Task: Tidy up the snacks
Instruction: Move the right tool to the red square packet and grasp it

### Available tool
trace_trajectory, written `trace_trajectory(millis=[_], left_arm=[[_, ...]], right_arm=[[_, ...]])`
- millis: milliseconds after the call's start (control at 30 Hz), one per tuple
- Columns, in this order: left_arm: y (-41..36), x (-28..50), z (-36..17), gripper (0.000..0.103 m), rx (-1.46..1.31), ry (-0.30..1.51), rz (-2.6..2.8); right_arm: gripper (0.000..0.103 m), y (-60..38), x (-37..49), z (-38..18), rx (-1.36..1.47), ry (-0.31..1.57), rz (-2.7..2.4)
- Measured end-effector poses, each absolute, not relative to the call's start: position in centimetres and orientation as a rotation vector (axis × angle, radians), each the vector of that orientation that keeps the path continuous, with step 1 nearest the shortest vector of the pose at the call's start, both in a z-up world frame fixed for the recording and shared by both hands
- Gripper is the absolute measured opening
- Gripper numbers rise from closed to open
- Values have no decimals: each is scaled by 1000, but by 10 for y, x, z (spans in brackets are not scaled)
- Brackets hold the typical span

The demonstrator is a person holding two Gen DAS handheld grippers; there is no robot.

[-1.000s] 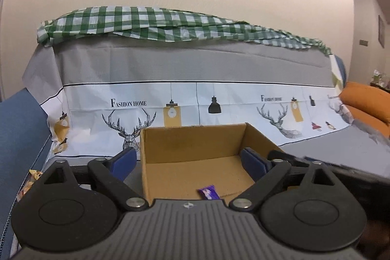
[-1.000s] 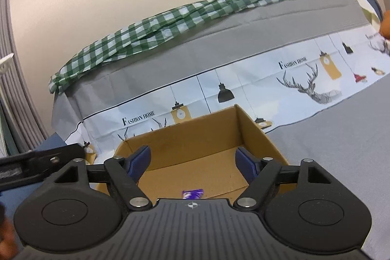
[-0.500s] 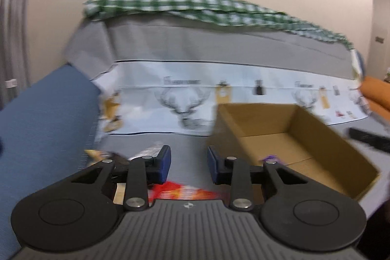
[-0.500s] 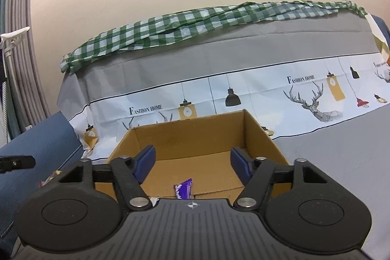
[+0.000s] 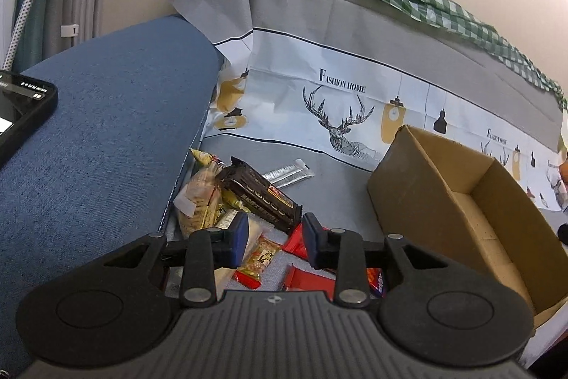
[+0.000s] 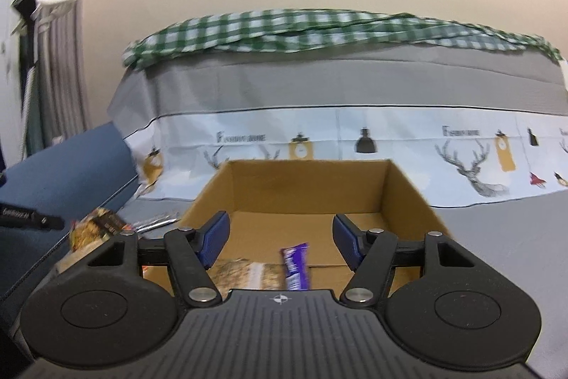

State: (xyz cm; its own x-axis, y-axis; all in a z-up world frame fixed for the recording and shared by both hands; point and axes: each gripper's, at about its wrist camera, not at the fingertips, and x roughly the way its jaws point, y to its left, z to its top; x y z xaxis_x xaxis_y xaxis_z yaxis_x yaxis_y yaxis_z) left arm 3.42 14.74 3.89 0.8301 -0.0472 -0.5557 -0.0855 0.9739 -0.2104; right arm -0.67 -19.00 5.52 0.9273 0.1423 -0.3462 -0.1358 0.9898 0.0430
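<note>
Left claw (image 5: 272, 238) half-spread, blue pads apart, gripping nothing, above a heap of snack packets on the grey sofa cover (image 5: 337, 173). Heap holds a dark brown chocolate-bar wrapper (image 5: 261, 192), a clear bag of beige biscuits (image 5: 198, 198), a small orange-yellow sachet (image 5: 257, 260), red packets (image 5: 309, 277) and a silver foil stick (image 5: 289, 172). Open brown cardboard box (image 5: 458, 201) just right of the heap. Right claw (image 6: 280, 237) spread wide, empty, over the same box (image 6: 305, 187); inside lie a purple candy wrapper (image 6: 294, 267) and a speckled tan packet (image 6: 238, 274).
</note>
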Motion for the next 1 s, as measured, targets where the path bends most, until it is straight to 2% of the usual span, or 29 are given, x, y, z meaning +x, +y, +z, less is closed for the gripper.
trace_trajectory(millis=[300,433,567,667,833,900,1000], left_arm=[[161,36,36,38,-325,589,32],[158,38,36,39,-323,584,27],[162,40,34,45,-344,580,47],[167,42,33,45,-371,580,64],[174,43,32,49,-408,578,94],[174,44,32,49,-401,579,95],[171,48,31,52,-378,590,99]], right_arm=[[63,-130,-6,56,-60,354,322],[55,-101,-9,57,-88,330,435],[42,-71,-16,51,-135,297,512],[39,-51,-18,43,-152,317,566],[39,-14,-5,17,-212,419,637],[43,-2,4,5,-237,460,626],[56,9,24,-11,-232,522,588]])
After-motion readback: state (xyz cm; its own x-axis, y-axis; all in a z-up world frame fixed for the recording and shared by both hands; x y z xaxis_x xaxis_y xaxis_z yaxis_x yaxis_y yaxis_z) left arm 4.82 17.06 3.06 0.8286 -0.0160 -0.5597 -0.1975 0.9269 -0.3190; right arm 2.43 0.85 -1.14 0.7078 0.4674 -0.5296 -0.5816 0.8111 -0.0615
